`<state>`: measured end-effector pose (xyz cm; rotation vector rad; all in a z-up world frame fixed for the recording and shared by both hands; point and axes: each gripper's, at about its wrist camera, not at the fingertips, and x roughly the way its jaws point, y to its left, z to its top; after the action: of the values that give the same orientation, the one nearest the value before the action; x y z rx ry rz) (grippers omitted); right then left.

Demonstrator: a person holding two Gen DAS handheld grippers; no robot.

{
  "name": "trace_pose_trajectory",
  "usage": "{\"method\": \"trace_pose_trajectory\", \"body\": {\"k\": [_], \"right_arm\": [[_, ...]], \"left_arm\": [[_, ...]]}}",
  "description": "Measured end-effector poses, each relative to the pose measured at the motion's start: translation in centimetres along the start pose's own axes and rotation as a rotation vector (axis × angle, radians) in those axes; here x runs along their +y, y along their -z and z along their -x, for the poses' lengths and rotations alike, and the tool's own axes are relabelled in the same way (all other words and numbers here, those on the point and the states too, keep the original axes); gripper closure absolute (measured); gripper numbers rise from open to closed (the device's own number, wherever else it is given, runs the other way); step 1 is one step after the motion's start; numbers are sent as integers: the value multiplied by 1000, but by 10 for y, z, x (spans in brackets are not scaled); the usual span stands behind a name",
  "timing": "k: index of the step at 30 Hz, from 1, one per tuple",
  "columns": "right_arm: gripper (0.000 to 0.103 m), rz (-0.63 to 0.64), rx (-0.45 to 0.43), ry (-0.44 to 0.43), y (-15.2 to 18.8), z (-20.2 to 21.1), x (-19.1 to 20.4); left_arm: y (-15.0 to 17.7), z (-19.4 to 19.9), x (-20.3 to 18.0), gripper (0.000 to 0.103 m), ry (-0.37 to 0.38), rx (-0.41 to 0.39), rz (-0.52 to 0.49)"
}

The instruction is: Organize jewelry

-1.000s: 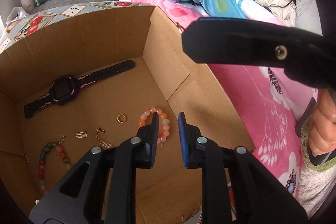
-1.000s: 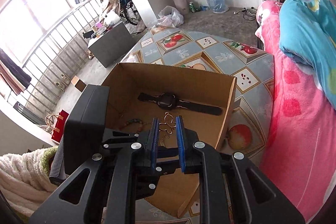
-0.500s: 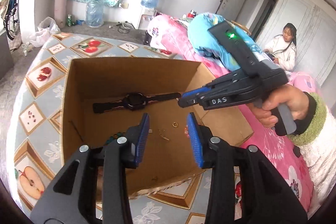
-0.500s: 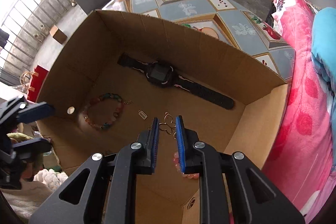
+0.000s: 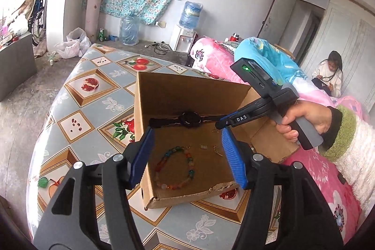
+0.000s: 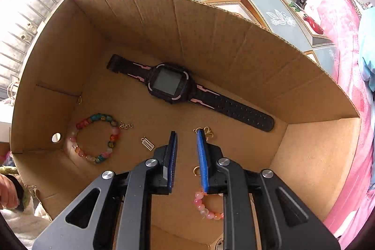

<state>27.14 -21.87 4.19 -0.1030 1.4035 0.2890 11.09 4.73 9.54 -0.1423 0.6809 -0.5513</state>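
Note:
An open cardboard box [image 5: 187, 88] [image 6: 211, 22] stands on the table. In it lie a black and pink watch [image 6: 171, 83] [image 5: 187, 120], a multicoloured bead bracelet [image 6: 96, 137] [image 5: 174, 168], a pink bead bracelet [image 6: 206, 207], a gold ring [image 6: 196, 170], a small gold charm [image 6: 147, 144] and a gold clasp piece [image 6: 206, 131]. My left gripper [image 5: 187, 156] is open and empty, held above the box's near side. My right gripper [image 6: 186, 156] [image 5: 220, 124] is inside the box, slightly open and empty, just above the floor near the ring.
The table [image 5: 93, 109] has a grey fruit-pattern cloth. A pink bed [image 5: 328, 179] with a blue quilt [image 5: 264, 55] lies right of the box. A child [image 5: 328, 76] sits at the far right. Water bottles [image 5: 129, 28] stand by the back wall.
My left gripper has pulled up and back from the box and opened wide. My right gripper has gone down into the box towards the small gold pieces and opened slightly.

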Motion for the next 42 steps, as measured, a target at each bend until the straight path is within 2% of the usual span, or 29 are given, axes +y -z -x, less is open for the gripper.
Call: {"method": "trace_pose_trajectory", "body": {"k": [5, 6, 8, 11, 15, 17, 22, 27, 30, 36, 42], "right_arm": [[84, -43, -136, -73, 14, 43, 2], [78, -46, -180, -80, 21, 56, 3], [68, -47, -270, -53, 40, 84, 5], [62, -68, -384, -28, 74, 116, 5], [55, -146, -492, 59, 112, 137, -11], [53, -213, -520, 48, 122, 139, -24], [52, -383, -503, -51, 144, 114, -57], [52, -441, -467, -140, 157, 84, -60], [52, -460, -447, -140, 162, 70, -60], [53, -504, -424, -169, 168, 50, -64], [64, -510, -435, -117, 172, 50, -58]], "left_arm": [[3, 2, 2, 40, -7, -8, 14], [4, 3, 3, 39, -7, -7, 19], [5, 1, 7, 37, -14, -2, 27], [7, -3, 9, 34, -26, 8, 42], [8, -14, 16, 33, -43, 44, 89], [8, -20, 20, 33, -47, 62, 122], [9, -33, 29, 33, -53, 105, 186], [13, -46, 36, 33, -28, 153, 253], [15, -52, 37, 33, -8, 167, 281], [17, -57, 33, 32, -32, 166, 276], [16, -58, 31, 30, -48, 161, 270]]}}
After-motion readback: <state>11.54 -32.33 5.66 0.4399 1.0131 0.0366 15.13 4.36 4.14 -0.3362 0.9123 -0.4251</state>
